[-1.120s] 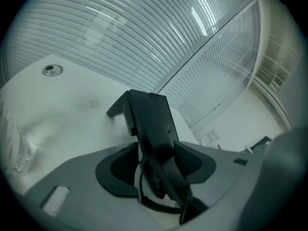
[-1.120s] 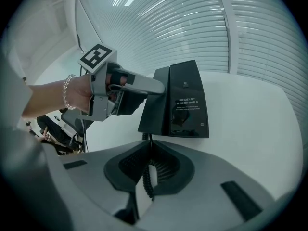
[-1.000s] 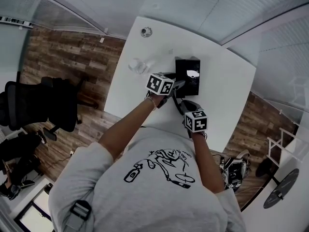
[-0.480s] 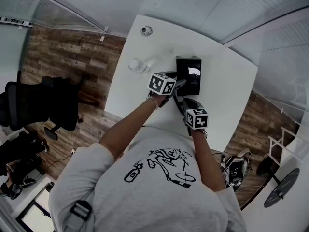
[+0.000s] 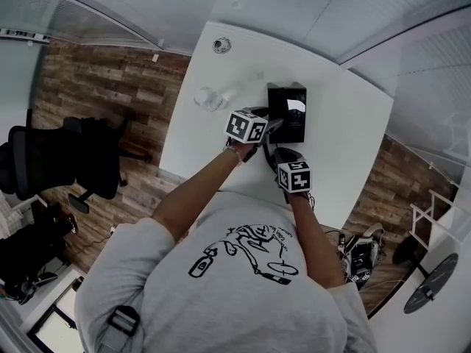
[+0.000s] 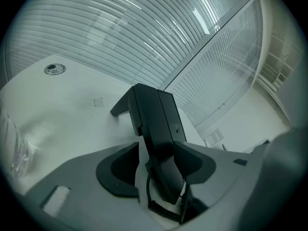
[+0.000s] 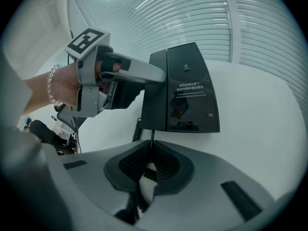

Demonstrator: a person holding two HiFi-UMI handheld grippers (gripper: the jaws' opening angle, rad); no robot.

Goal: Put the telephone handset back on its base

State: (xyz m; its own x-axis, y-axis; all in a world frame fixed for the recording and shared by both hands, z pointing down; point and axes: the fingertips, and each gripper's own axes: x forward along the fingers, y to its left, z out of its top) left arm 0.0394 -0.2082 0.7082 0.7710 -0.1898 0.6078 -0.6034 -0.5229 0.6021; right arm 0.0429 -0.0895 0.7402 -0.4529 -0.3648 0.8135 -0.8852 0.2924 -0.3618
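Black handset (image 6: 156, 124) in left gripper (image 6: 159, 155), coiled cord (image 7: 136, 129)

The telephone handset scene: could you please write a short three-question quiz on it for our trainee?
1. True or false: the left gripper has its fingers shut on the telephone handset.
2. What runs between the fingers of the right gripper? A: the coiled cord; B: a pen; C: nothing.
3. Fill in the gap: the telephone base stands on a white ____.
Key: 1 true; 2 A; 3 table.
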